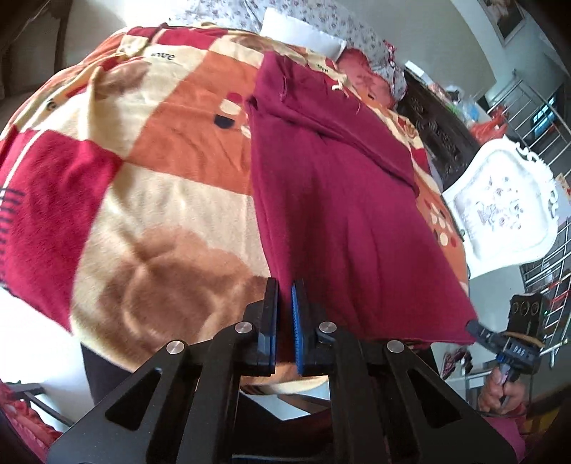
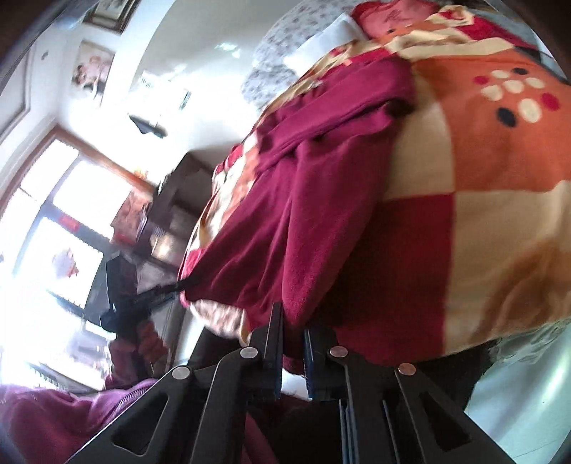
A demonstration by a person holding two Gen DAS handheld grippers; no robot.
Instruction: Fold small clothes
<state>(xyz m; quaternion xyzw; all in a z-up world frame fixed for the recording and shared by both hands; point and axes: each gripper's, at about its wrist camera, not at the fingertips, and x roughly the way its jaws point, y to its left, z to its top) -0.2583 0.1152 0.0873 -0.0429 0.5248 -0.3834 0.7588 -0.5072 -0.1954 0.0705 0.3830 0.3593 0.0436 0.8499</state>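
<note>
A dark red garment [image 1: 339, 200] lies stretched along a checked orange, cream and red blanket [image 1: 150, 185] on a bed. My left gripper [image 1: 284, 289] is shut on the garment's near left corner. My right gripper [image 2: 293, 323] is shut on the other near corner; it also shows in the left wrist view [image 1: 478, 330], pinching the hem at the far right. The garment [image 2: 314, 200] hangs taut between the two grippers over the bed's near edge. Its far end is bunched in folds.
A white pillow [image 1: 303, 32] and flowered bedding lie at the bed's far end. A white ornate chair back [image 1: 499, 210] and dark carved furniture [image 1: 439, 132] stand to the right of the bed. A bright window [image 2: 46, 228] is at the side.
</note>
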